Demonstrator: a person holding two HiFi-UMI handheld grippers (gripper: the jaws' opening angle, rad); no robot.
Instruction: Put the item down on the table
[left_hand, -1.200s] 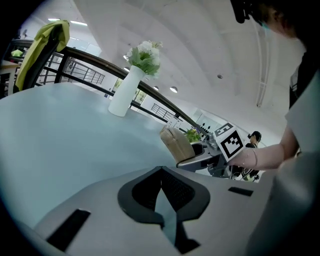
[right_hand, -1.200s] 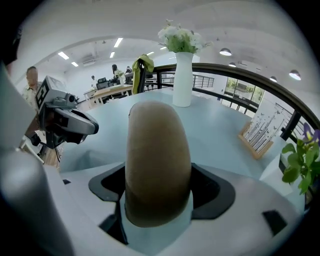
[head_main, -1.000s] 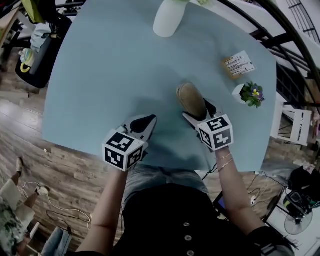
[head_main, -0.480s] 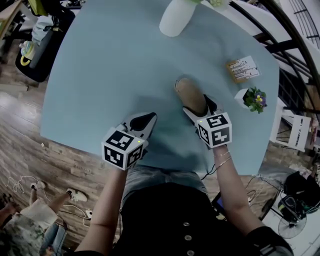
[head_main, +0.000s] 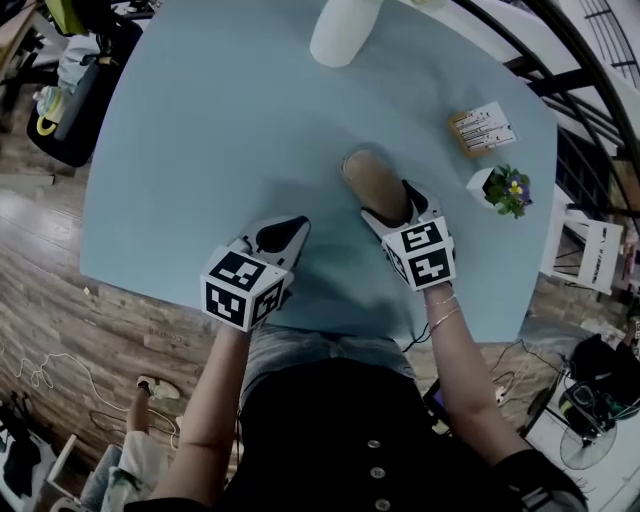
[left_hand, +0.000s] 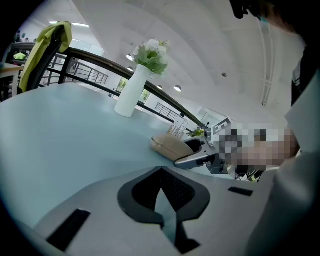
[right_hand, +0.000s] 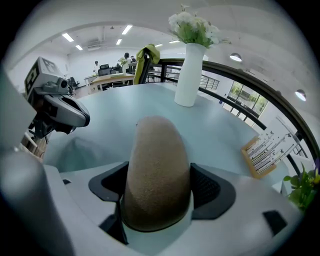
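A tan, rounded, oblong item is held between the jaws of my right gripper, which is shut on it. In the right gripper view the item fills the space between the dark pads and sticks out forward. From the left gripper view the item lies low over the light blue table; I cannot tell whether it touches. My left gripper hovers near the table's front edge, shut with nothing in it.
A white vase with flowers stands at the table's far side. A wooden card holder and a small potted plant sit at the right edge. A black railing runs beyond the table.
My right gripper and the tan item have edged slightly forward and to the left. The left gripper has barely moved.
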